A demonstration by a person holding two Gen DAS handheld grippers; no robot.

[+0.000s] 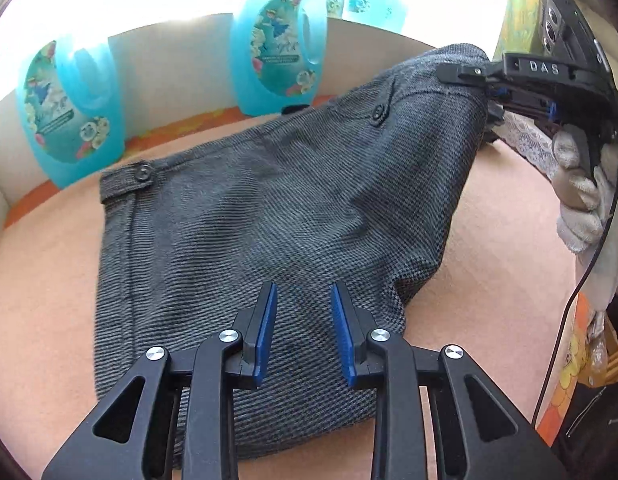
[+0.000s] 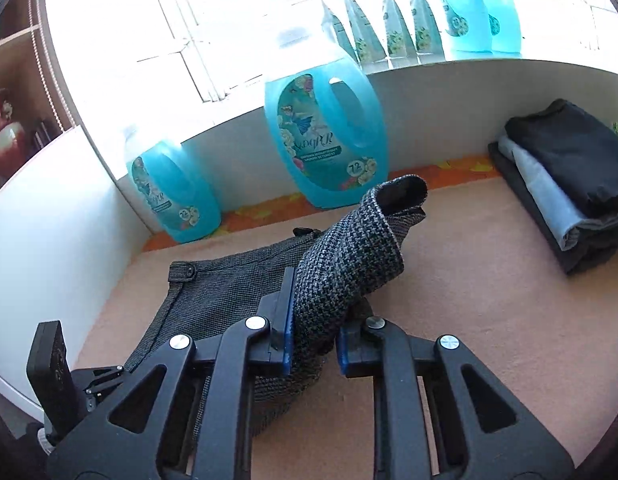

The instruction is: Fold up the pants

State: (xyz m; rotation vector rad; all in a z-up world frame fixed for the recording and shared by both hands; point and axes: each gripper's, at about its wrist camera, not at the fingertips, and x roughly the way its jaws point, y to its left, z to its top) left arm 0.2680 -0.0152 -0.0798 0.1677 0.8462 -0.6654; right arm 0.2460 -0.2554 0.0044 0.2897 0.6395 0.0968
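Observation:
Dark grey woven pants (image 1: 269, 220) lie on the peach table surface (image 1: 41, 280), waistband with buttons toward the far side. My left gripper (image 1: 303, 296) hovers open just above the near part of the pants, holding nothing. My right gripper (image 2: 313, 312) is shut on the pants' waistband corner (image 2: 349, 264) and lifts it above the table; the cloth bulges between the blue pads. The right gripper also shows in the left wrist view (image 1: 461, 74) at the upper right, pinching the raised corner.
Blue detergent bottles (image 1: 277, 52) (image 1: 65, 112) stand along the white back wall; they also show in the right wrist view (image 2: 325, 140) (image 2: 173, 192). A stack of folded dark clothes (image 2: 565, 184) sits at the far right. A white side wall (image 2: 49, 220) is at left.

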